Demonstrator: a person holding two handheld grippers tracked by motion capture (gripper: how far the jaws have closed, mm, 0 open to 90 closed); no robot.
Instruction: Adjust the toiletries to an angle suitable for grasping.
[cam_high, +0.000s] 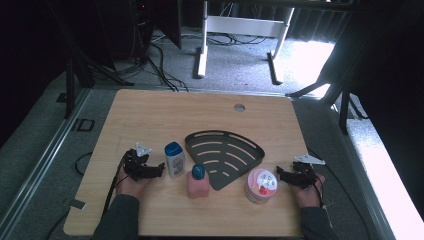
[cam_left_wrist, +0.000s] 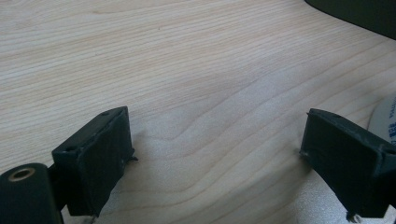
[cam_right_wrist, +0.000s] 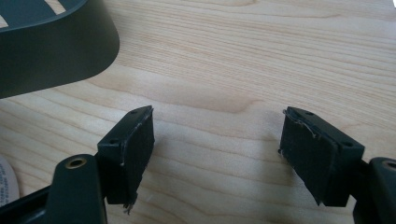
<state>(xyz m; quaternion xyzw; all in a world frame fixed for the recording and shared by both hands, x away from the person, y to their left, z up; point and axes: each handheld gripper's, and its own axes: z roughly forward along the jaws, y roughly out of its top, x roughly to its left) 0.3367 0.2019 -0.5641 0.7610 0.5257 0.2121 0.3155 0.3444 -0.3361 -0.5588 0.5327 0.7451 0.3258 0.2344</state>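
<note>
High view: 2 hands rest on the wooden table (cam_high: 150, 115), each w/ a gripper, and 3 containers stand in a loose row between them, all upright, long axis vertical. Left gripper (cam_high: 159, 168) points right toward the white bottle (cam_high: 175, 160), which stands just beside its tips, not touching as far as I can tell; bottle is squarish, white w/ a blue cap, label too small to read. Right gripper (cam_high: 280, 173) points left at the round tub (cam_high: 260, 185), near but apart; tub is short and wide, pinkish w/ a white-and-red lid facing up. Between bottle and tub stands a pink bottle (cam_high: 198, 183) w/ a teal cap, squat, front of a dark fan-shaped rack (cam_high: 225, 155) lying flat, slots across it, its point toward the person. Left gripper view: both jaws stand wide apart over bare wood, nothing between them; a white curved edge is cut off at the right border, can't say what it is. Right gripper view: jaws likewise spread, empty, bare wood between; rack's dark rim (cam_right_wrist: 51, 51) fills the top-left corner, and a pale label scrap is clipped at the lower left.
</note>
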